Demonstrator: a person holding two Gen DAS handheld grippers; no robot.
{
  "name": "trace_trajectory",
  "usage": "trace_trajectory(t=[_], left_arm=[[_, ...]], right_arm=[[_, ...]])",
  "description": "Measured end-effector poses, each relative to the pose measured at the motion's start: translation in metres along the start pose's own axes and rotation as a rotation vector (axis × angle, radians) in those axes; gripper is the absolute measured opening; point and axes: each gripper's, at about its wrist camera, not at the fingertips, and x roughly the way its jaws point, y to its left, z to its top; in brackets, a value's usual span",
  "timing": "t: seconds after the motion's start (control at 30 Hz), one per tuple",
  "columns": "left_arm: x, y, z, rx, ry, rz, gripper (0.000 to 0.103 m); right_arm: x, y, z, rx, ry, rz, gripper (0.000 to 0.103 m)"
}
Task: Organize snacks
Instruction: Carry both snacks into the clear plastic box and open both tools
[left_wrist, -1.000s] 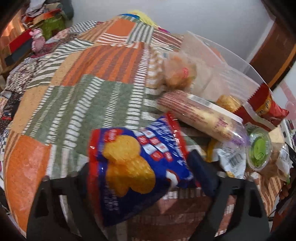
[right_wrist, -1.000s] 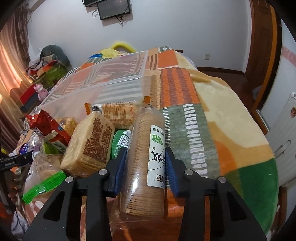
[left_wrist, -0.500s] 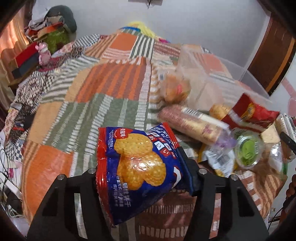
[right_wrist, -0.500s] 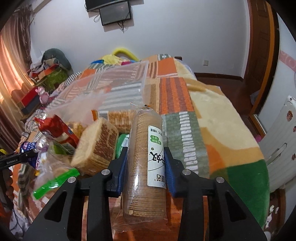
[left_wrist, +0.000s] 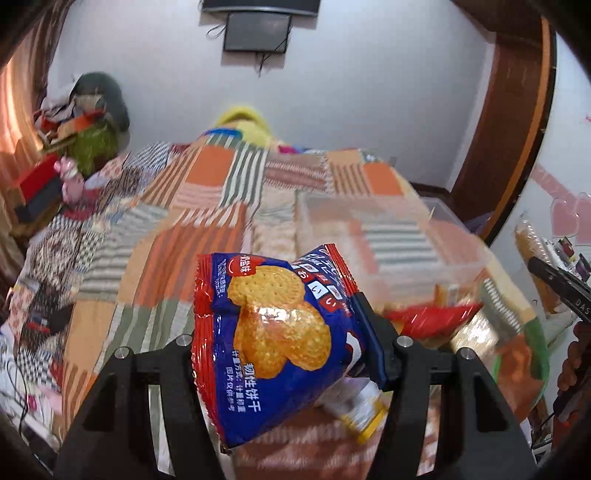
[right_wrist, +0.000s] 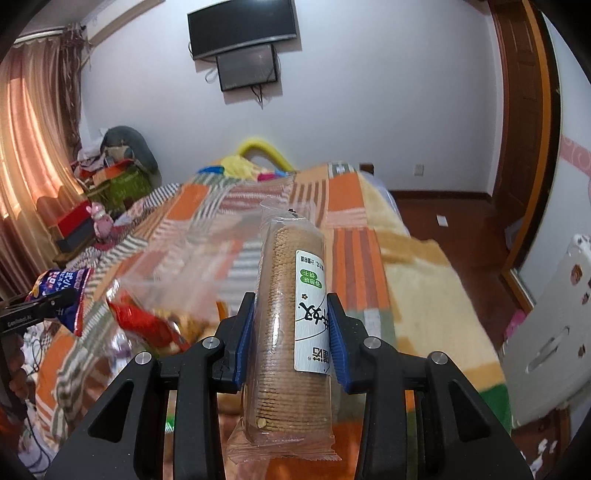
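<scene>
Gripping 2 packs at once, the person has both lifted clear of the patchwork blanket (left_wrist: 155, 258). The left gripper (left_wrist: 280, 343) is clamped on a blue-and-red biscuit bag (left_wrist: 273, 332), its jaws having just been closing with the bag between them; the right blue pad bites the bag's edge, while the left pad is hidden behind the foil. The right gripper (right_wrist: 291, 332) is squeezed onto a clear-wrapped roll of round crackers (right_wrist: 291, 317), both blue pads pressing its sides about midway along, the roll pointing straight ahead along the fingers.

The bag looks light, puffed and crinkly, so it probably gives under pressure; its glossy film may slip, and the biscuits inside would likely crack if pinched hard. A hold across the body near a sealed edge seems safest. The cracker roll looks stiffer and denser, yet the stacked crackers are brittle, and smooth wrap on a round surface could let it slide. Keeping the pads near its middle should balance it.

The clear plastic bin (left_wrist: 388, 236) sits on the blanket beyond the bag, seemingly the destination, with a red snack packet (left_wrist: 428, 317) and other blurred items just before it.
</scene>
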Motion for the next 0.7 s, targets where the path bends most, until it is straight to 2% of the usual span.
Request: trace_trajectory(t=[0.23, 0.37, 0.7], left_arm=[[0.02, -0.025, 0.038, 0.01, -0.024, -0.063, 0.06], [0.044, -0.038, 0.055, 0.011, 0.0, -0.079, 0.06], [0.106, -0.066, 0.076, 0.076, 0.087, -0.053, 0.06]], right_arm=[[0.015, 0.011, 0.02, -0.016, -0.05, 0.021, 0.033], [0.028, 0.016, 0.028, -0.015, -0.054, 0.039, 0.033], [0.072, 0.02, 0.034, -0.031, 0.015, 0.049, 0.033]])
